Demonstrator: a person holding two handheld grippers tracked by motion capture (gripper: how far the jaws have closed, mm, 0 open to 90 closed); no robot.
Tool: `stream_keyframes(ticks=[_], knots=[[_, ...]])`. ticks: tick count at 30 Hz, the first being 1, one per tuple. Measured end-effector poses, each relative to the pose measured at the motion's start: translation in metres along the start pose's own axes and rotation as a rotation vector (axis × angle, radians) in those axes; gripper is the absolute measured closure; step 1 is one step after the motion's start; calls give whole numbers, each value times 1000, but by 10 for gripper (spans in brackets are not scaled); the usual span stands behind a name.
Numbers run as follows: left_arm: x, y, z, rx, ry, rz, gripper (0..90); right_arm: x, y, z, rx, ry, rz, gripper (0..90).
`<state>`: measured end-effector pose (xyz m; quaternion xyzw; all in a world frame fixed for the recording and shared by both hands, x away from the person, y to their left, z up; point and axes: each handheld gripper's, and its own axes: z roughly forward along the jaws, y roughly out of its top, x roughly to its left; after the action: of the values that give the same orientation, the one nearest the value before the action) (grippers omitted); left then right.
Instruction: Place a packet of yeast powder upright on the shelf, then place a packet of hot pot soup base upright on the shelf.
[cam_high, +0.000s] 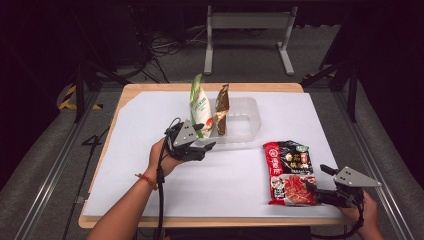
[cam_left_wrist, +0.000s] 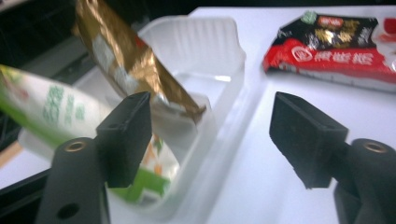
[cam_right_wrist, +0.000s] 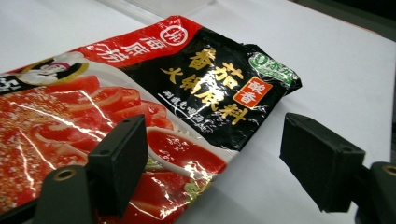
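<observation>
Landmark: clear plastic tray (cam_high: 250, 131) on white desk (cam_high: 150, 190). Standing inside tray at near-left end: green-and-white packet (cam_high: 200, 107), gold-brown packet (cam_high: 222, 107) just beside it, both leaning. Left gripper (cam_high: 207, 136) at tray's near-left corner, jaws released, nothing clamped; green packet behind one jaw in left gripper view. Red-and-black sauce packet (cam_high: 290, 172) flat on desk, right of tray. Right gripper (cam_high: 312, 185) at sauce packet's near corner, jaws spread, one over packet.

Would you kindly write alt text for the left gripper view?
A clear plastic tray on a white table holds two leaning packets, a gold foil packet and a green-and-white packet. The left tool stands open in front of them, and a red-and-black sauce pouch lies beyond.
</observation>
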<state>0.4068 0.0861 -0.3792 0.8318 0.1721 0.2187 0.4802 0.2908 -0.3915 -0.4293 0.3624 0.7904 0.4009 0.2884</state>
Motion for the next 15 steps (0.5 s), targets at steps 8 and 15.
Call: stream_keyframes(ticks=[8, 15], knots=[[6, -28, -19, 50, -3, -83, 221, 0, 3, 0, -15, 17, 13, 261], [5, -50, -37, 81, 14, -85, 212, 0, 3, -1, -11, 45, 23, 266]])
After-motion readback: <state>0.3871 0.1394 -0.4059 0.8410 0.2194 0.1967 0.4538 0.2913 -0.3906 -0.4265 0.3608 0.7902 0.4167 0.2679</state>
